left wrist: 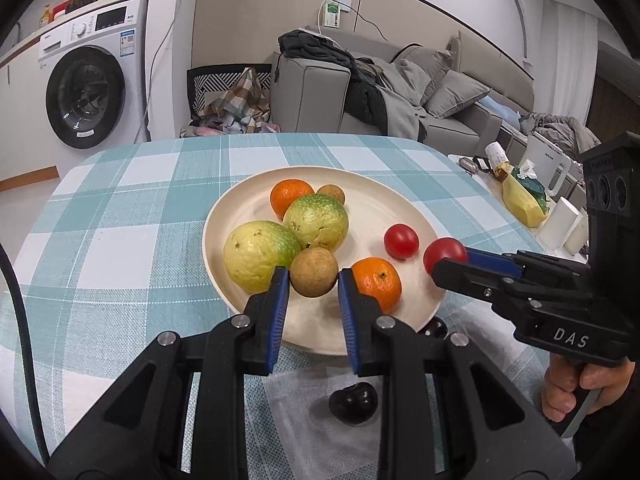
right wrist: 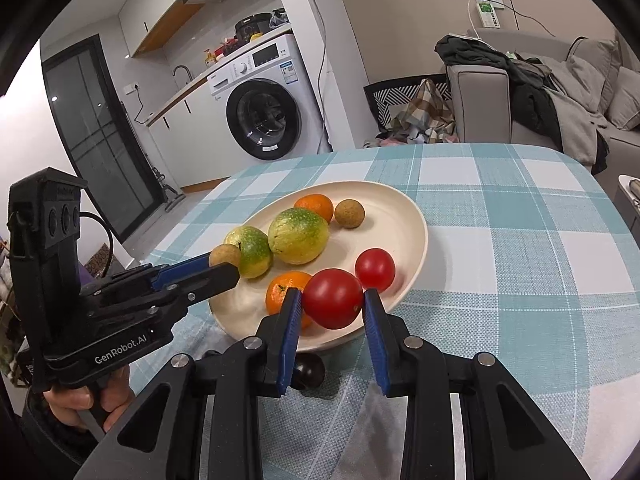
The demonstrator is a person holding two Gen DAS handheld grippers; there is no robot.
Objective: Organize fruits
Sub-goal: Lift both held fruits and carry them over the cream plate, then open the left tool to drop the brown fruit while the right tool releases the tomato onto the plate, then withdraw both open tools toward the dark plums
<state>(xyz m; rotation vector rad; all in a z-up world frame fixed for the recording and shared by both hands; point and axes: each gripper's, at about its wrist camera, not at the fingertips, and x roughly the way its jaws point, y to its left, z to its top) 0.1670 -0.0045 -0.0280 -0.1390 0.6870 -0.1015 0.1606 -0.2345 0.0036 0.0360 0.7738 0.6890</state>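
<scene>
dark fruit point(left wrist: 353, 403), perhaps plum, before fruit-filled plate point(left wrist: 248, 200).

Washing machine point(left wrist: 86, 92), sofa point(left wrist: 440, 92), checked tablecloth point(left wrist: 132, 208)

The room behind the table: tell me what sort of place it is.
Most likely a small apartment's combined living and kitchen space. A washing machine sits under a counter with a sink tap, and a grey sofa piled with clothes stands just past the checked table.

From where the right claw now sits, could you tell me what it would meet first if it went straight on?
The right claw is shut on a red tomato. Straight ahead, that tomato would probably first meet the smaller red tomato on the cream plate, though depth is unclear.
</scene>
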